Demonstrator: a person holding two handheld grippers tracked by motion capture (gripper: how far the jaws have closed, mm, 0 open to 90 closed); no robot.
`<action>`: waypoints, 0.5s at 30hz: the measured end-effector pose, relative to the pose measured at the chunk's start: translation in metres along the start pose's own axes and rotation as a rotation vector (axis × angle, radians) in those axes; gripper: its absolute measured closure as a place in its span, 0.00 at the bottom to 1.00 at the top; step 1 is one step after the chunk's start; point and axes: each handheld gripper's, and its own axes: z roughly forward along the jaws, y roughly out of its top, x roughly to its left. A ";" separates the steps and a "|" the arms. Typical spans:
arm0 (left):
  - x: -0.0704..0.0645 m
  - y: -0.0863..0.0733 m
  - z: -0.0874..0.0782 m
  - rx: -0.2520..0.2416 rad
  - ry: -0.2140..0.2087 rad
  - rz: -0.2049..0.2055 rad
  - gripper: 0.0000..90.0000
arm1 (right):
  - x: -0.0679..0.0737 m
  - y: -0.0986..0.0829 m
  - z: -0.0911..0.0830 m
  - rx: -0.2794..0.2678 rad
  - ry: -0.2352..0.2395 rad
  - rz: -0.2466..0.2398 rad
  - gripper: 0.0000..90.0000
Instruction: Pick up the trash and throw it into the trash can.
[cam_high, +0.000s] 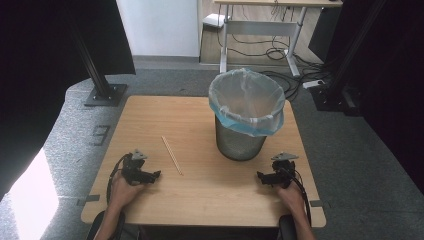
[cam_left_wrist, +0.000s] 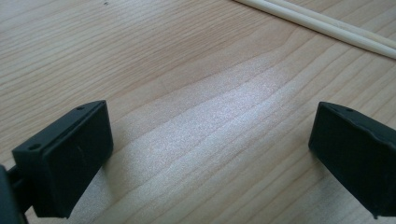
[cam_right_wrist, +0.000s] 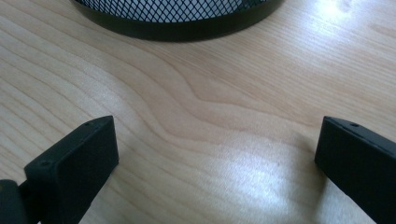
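A black wire-mesh waste bin (cam_high: 241, 137) lined with a clear and blue plastic bag stands toward the far side of the pale wooden worktop (cam_high: 200, 200). The pair of thin light wooden chopsticks (cam_high: 172, 155) lies left of the bin, just beyond the left gripper (cam_high: 153, 175), whose fingers (cam_left_wrist: 70, 158) are spread and empty. The right gripper (cam_high: 261, 176) rests near the bin's front right, fingers (cam_right_wrist: 74, 168) spread wide, nothing between them.
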 end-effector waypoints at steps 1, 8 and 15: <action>0.000 0.000 0.000 0.000 0.000 0.000 0.00 | 0.000 0.000 0.000 0.000 0.000 0.000 0.00; 0.000 0.000 0.000 0.000 -0.001 0.000 0.00 | 0.003 -0.002 -0.002 0.000 -0.003 0.004 0.00; 0.000 0.001 0.000 0.001 0.000 -0.003 0.00 | 0.004 -0.003 -0.003 0.001 -0.007 0.006 0.00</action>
